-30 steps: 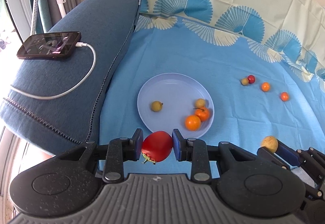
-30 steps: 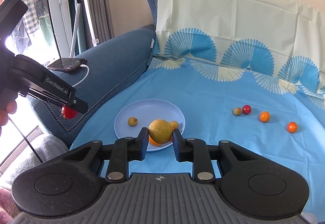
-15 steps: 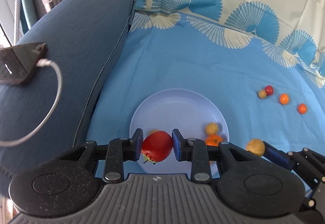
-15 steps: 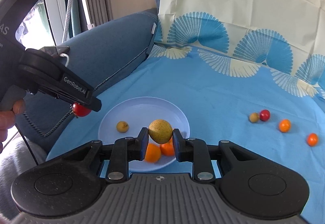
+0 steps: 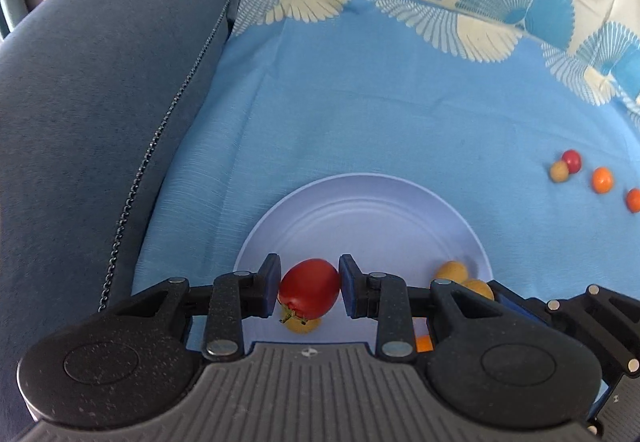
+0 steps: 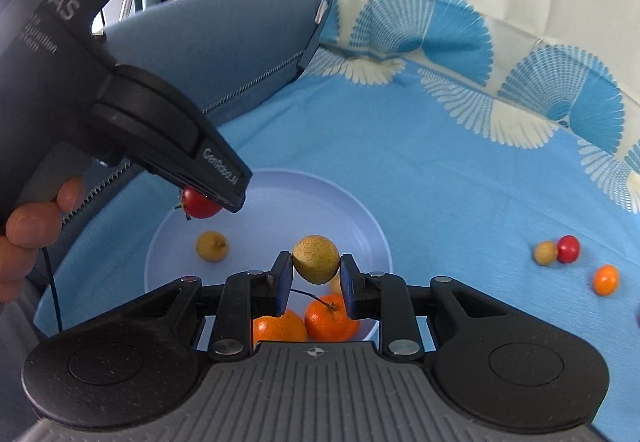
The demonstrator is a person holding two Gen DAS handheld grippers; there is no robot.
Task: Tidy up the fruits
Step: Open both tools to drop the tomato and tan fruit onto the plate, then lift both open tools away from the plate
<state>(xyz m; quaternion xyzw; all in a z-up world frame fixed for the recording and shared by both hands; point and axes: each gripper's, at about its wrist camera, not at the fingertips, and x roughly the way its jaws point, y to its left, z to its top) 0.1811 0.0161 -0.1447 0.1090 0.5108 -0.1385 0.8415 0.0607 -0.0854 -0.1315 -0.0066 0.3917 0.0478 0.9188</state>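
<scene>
Both grippers are at the drop-off step: the left gripper (image 5: 309, 292) has its jaws clamped on a red tomato (image 5: 309, 289), the right gripper (image 6: 315, 279) on a yellow-green fruit (image 6: 315, 259), both hanging above the plate (image 6: 352, 209). Next, I judge, each should lower onto bare plate, clear of the oranges (image 6: 331, 316), and let go; four small fruits (image 6: 568, 248) wait farther off on the blue cloth (image 6: 440, 169).

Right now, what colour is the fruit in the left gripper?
Red, a tomato with a green stem, clearest in the left wrist view.
</scene>
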